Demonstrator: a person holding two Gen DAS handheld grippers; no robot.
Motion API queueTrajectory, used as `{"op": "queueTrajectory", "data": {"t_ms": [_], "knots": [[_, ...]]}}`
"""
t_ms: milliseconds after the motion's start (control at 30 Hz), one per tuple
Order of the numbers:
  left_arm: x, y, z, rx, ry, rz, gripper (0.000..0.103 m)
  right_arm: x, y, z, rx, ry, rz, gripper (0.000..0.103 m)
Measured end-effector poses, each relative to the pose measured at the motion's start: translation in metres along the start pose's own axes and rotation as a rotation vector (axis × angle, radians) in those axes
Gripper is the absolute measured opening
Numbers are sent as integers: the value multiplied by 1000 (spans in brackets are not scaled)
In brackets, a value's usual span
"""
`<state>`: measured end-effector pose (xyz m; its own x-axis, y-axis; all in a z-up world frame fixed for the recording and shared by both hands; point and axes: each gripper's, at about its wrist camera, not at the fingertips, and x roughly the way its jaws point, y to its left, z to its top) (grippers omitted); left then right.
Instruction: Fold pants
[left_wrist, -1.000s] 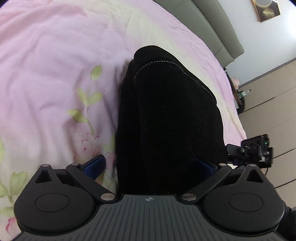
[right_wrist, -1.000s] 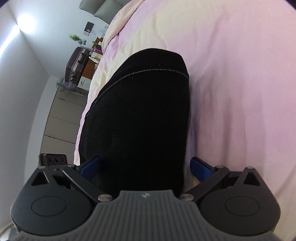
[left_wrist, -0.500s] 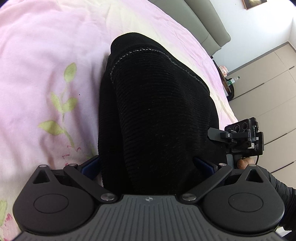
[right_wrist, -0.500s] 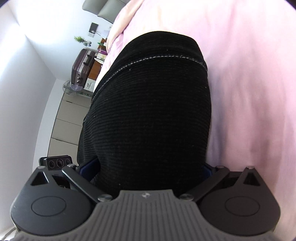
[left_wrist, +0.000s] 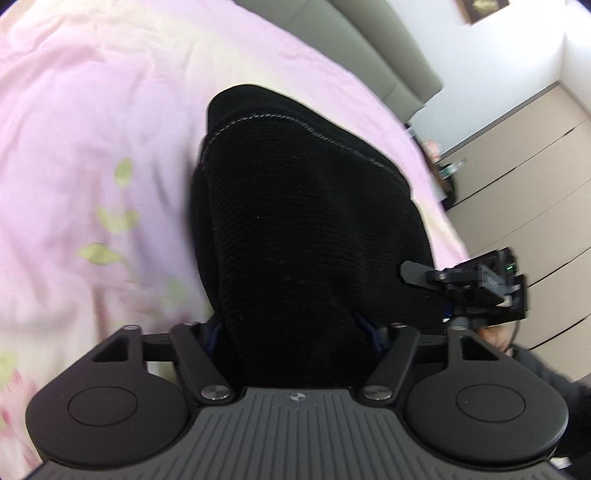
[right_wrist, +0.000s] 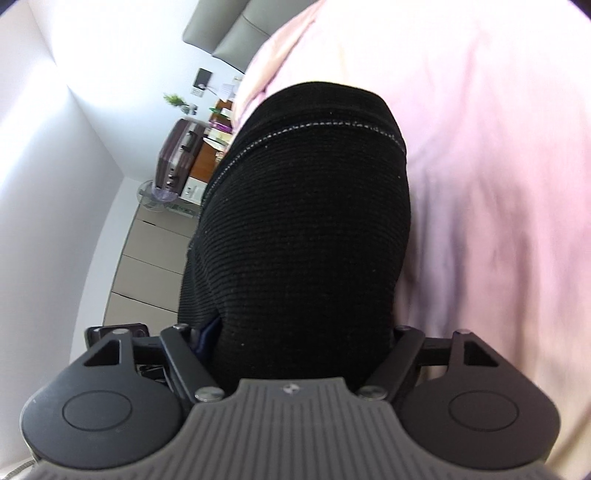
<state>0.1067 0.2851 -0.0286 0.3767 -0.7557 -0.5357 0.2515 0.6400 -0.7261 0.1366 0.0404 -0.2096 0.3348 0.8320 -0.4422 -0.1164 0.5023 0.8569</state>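
Pants (left_wrist: 310, 229), black and ribbed, lay bunched on the pink bed (left_wrist: 92, 129) between the closing jaws of the left gripper (left_wrist: 291, 328), while the right wrist view showed the right gripper (right_wrist: 303, 332) likewise closing its jaws around the same fabric.

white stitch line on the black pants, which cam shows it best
The right wrist view: the stitch line runs sharp across the pants, dashes distinct. The left wrist view shows the same stitching on the pants, but motion blur softens it and it fades towards the right.
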Motion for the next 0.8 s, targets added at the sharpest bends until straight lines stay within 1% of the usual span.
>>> {"op": "queueTrajectory", "data": {"t_ms": [100, 167, 233, 300, 400, 500, 533, 567, 633, 733, 800], "knots": [[-17, -22, -7, 24, -27, -22, 75, -27, 15, -5, -3, -16, 40, 71], [-23, -36, -11, 16, -50, -47, 76, -49, 26, -6, -26, -24, 65, 70], [-24, -49, -15, 7, -60, -53, 76, -68, 31, -3, -39, -12, 63, 71], [-12, -57, -19, 1, -48, -42, 76, -83, 25, -2, -31, 10, 44, 71], [19, -45, -26, -21, -19, -16, 76, -86, -1, -3, 15, 18, -2, 71], [51, -17, -32, -88, 1, 33, 79, -75, -35, -9, 77, 16, -68, 71], [55, -10, -35, -117, -7, 33, 85, -71, -45, -12, 111, 8, -71, 72], [56, -6, -38, -138, -14, 26, 95, -71, -51, -14, 129, -6, -51, 75], [53, 0, -45, -181, -13, 14, 101, -74, -52, -18, 122, -12, -26, 77], [50, 12, -50, -175, -8, 3, 103, -81, -55, -24, 107, 4, -28, 79], [53, 25, -41, -192, 16, -18, 103, -79, -55, -22, 106, 13, -29, 79]]}}
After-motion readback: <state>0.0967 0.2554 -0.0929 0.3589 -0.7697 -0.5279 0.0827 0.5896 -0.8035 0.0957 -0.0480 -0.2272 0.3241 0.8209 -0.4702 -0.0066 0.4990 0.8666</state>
